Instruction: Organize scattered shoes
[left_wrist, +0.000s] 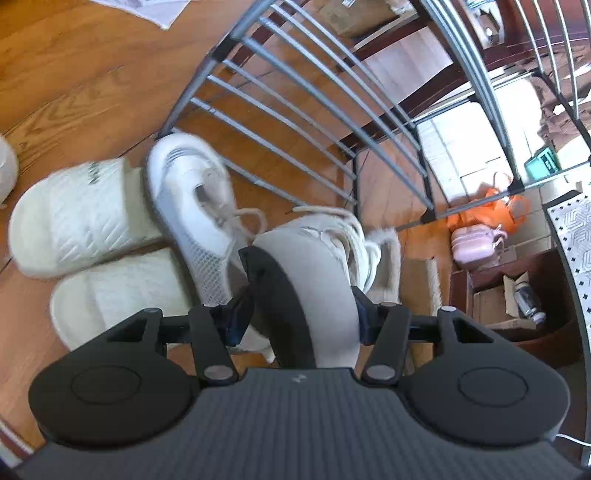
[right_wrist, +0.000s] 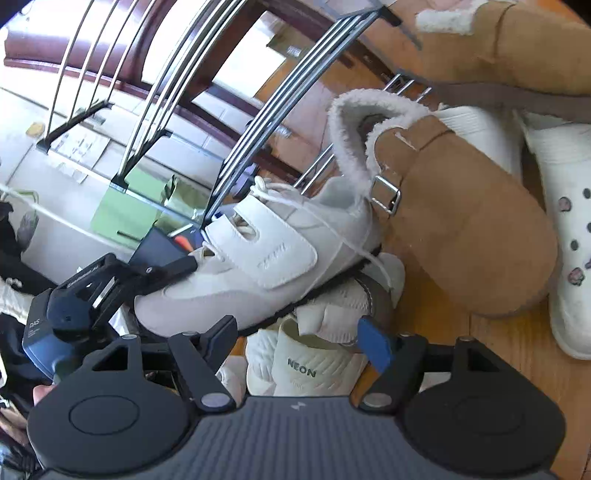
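Clamped in my left gripper (left_wrist: 301, 295), a white sneaker (left_wrist: 314, 280) hangs toe-first toward the lens above the wood floor (left_wrist: 74, 92).

From the left wrist I see its mate, a second white sneaker (left_wrist: 192, 206), on the floor at ten o'clock, touching two cream slides (left_wrist: 81, 218), with the metal shoe rack (left_wrist: 295, 110) at twelve. My right gripper (right_wrist: 299, 339) stands apart, holding nothing, under the lifted sneaker; a tan fleece-lined clog (right_wrist: 461, 229) lies at two o'clock, a white clog (right_wrist: 569, 240) beside it at three.
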